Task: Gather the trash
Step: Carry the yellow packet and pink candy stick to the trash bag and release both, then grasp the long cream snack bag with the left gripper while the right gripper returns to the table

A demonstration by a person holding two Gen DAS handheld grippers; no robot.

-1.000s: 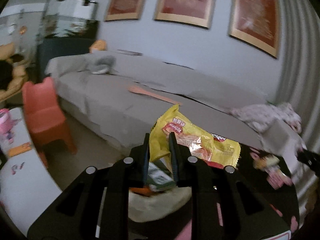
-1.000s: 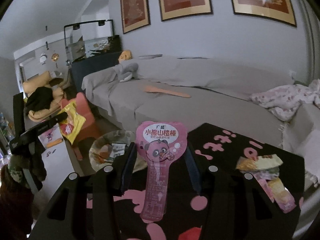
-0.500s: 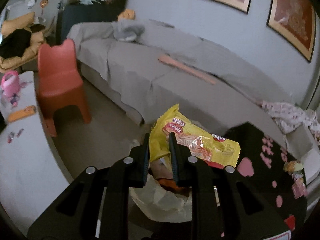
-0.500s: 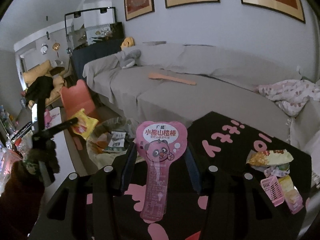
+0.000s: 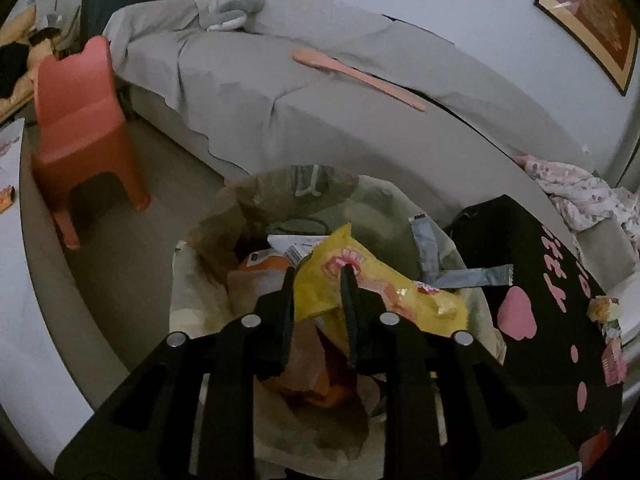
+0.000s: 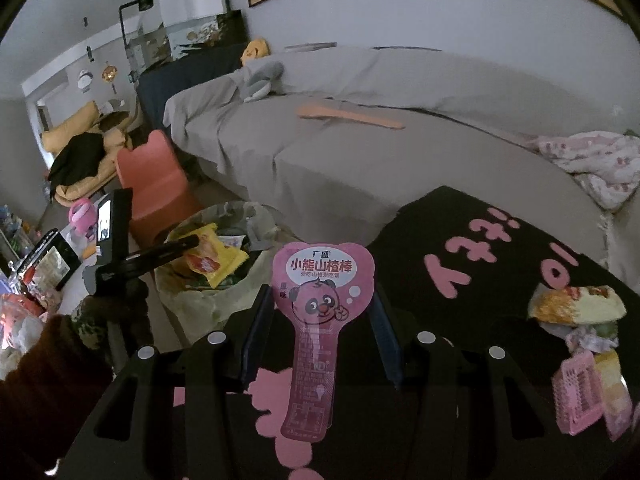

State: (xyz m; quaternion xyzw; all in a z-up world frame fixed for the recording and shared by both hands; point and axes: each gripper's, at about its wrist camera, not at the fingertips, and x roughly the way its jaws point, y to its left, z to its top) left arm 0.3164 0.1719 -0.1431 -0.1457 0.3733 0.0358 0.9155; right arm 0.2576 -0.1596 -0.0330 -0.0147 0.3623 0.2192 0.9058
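Observation:
My left gripper (image 5: 318, 276) is shut on a yellow snack wrapper (image 5: 384, 292) and holds it over the open trash bag (image 5: 208, 280), which has several wrappers inside. In the right wrist view the same gripper (image 6: 192, 242) holds the yellow wrapper (image 6: 216, 258) above the bag (image 6: 200, 304). My right gripper (image 6: 320, 292) hovers above the black table (image 6: 480, 240). A pink bear-print wrapper (image 6: 320, 312) stands between its fingers, which sit apart from the wrapper's sides. More wrappers (image 6: 576, 308) and a small pink basket (image 6: 580, 396) lie on the table's right side.
A grey covered sofa (image 5: 320, 92) with a pink back-scratcher (image 5: 356, 76) stands behind the bag. A red child's chair (image 5: 80, 128) stands on the floor to the left. A white table edge (image 5: 16, 280) is at far left. A pink blanket (image 6: 592, 160) lies on the sofa's right.
My left gripper has tilted down and moved over the trash bag with the yellow wrapper. The right gripper has moved slightly closer over the black table.

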